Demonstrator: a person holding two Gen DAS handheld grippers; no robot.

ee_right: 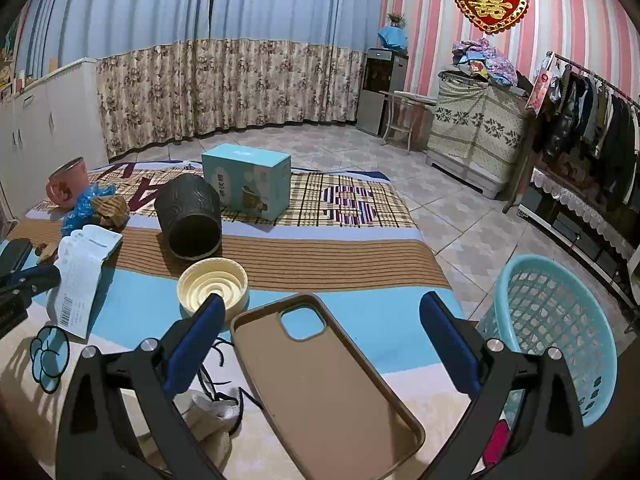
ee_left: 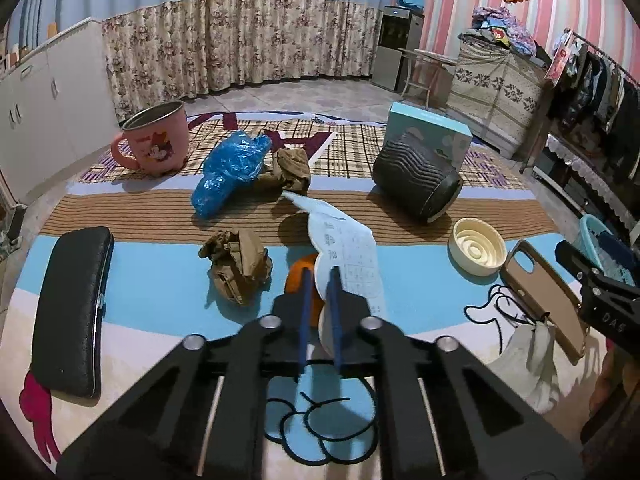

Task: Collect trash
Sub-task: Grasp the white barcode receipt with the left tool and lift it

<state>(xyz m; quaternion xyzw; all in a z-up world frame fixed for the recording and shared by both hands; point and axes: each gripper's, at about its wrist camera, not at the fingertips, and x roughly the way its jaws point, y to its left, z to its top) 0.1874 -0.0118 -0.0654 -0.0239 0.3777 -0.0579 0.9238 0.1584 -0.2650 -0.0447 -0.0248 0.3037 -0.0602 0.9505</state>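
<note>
Most of the collecting looks undone: from the left of the blanket (ee_left: 160,264), past the black case (ee_left: 70,312) and the pink mug (ee_left: 156,140), a blue plastic bag (ee_left: 228,168) and two brown paper wads (ee_left: 236,264) (ee_left: 290,170) lie loose, none yet picked up. In the middle, the left tongs (ee_left: 320,280) are clamped together on a long white receipt (ee_left: 352,256), which stands curled above the blanket beside something orange, so one piece of trash is in hand but not yet binned. Further right sit a tipped black jar (ee_right: 188,220), a cream lid (ee_right: 214,286) and a teal box (ee_right: 248,178), probably not rubbish. The right tongs (ee_right: 320,320) hang wide apart over a tan phone case (ee_right: 320,380), gripping nothing. At the far right the teal basket (ee_right: 560,320) stands on the floor beside the blanket, its visible part looking empty; it is the likely destination
</note>
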